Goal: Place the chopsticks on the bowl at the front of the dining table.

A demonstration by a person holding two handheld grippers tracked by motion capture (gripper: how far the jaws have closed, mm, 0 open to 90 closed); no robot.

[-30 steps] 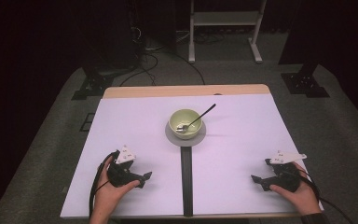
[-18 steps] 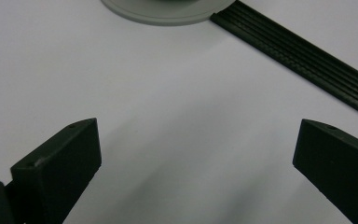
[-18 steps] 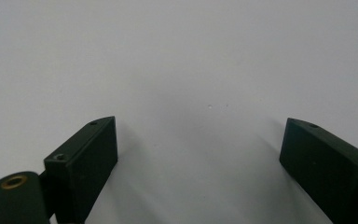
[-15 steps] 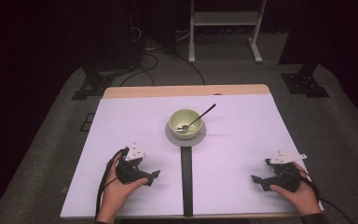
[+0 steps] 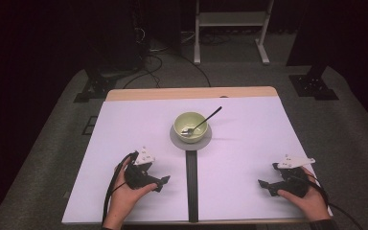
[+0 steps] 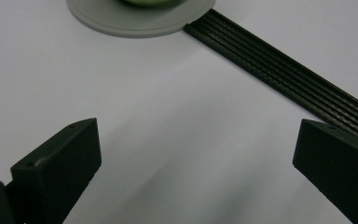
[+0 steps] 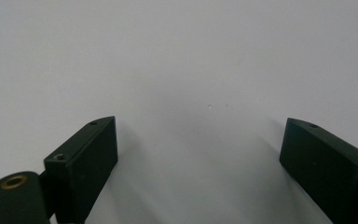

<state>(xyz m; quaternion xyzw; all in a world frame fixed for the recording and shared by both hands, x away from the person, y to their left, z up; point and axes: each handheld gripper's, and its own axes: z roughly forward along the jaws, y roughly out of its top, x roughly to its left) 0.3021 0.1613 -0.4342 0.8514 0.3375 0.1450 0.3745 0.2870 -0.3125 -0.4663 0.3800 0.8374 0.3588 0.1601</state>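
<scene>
Green bowl (image 5: 189, 125) seated on a grey coaster (image 5: 190, 138) mid-surface, spoon (image 5: 202, 122) leaning inside, handle poking out over the far-right rim. Nearer than the bowl and to its left, left tongs (image 5: 159, 182) spread wide, empty, angled toward the coaster (image 6: 135, 18). Nearer and well to the bowl's right, right tongs (image 5: 265, 185) likewise released over bare white surface (image 7: 177, 56). Likely trouble: clipping the protruding handle, flipping the spoon out, or nudging the bowl off its coaster.
</scene>
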